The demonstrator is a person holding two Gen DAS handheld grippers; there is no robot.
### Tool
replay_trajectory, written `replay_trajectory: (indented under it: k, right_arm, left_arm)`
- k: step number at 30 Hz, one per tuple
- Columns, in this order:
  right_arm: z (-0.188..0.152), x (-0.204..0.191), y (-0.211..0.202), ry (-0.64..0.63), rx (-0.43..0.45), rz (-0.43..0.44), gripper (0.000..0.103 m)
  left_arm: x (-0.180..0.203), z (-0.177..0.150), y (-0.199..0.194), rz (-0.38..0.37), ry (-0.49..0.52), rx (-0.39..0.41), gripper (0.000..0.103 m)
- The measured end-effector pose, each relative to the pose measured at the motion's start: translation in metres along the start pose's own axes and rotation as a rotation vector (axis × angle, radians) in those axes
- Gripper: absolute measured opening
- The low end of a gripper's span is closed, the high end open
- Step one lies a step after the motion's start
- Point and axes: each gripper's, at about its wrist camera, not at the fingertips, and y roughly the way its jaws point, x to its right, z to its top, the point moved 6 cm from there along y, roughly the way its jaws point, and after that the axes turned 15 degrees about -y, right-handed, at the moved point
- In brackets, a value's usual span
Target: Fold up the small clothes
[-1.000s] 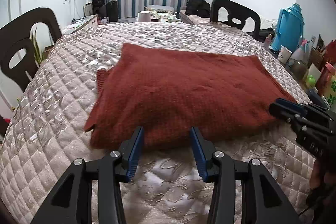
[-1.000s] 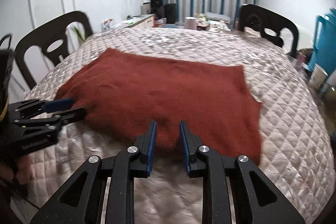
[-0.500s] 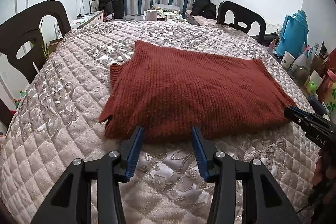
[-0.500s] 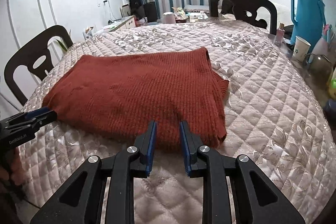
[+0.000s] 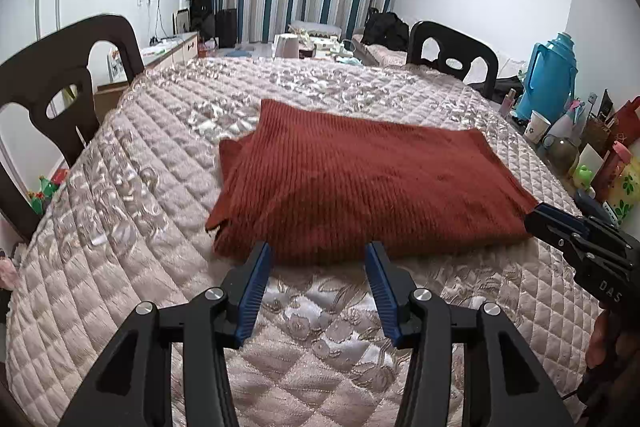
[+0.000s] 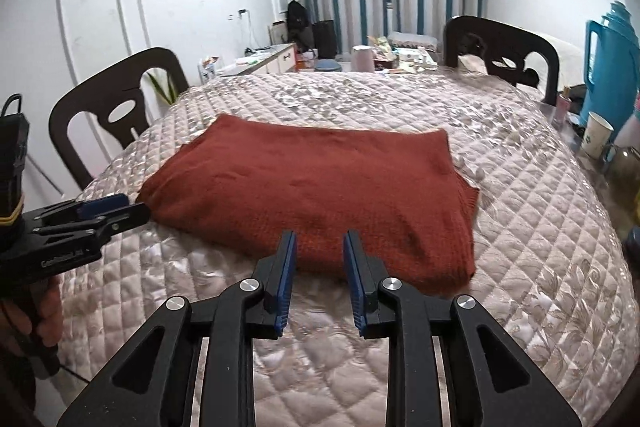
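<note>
- My left gripper (image 5: 318,259) was opening, nothing between its jaws.
- My right gripper (image 6: 319,247) was opening too, empty, near the folded red sweater (image 6: 320,187).

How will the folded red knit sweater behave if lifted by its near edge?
Probably floppy: the red knit sweater lies limp in soft layers, so the stack would likely sag and unfold. Its ribbed knit should grip the pads, though the satin quilted cover may let it slide if pushed.

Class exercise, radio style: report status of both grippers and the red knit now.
Left gripper and right gripper empty, jaws opening, near the front edge. Red knit folded flat on quilted cover. Nothing in the way.
</note>
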Motion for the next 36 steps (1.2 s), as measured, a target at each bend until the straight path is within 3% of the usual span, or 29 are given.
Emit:
replay_trajectory:
  k: [25,36]
  right_arm:
    - [0.013,-0.021,0.027,-0.062,-0.025,0.018,0.028]
    - [0.026,-0.025,0.049,-0.072,-0.03,0.022,0.026]
  left_arm:
    - [-0.017,-0.012,0.028,-0.011,-0.093,-0.087,0.052]
    - [-0.026,-0.002,0.035,-0.099,-0.198,-0.104,0.053]
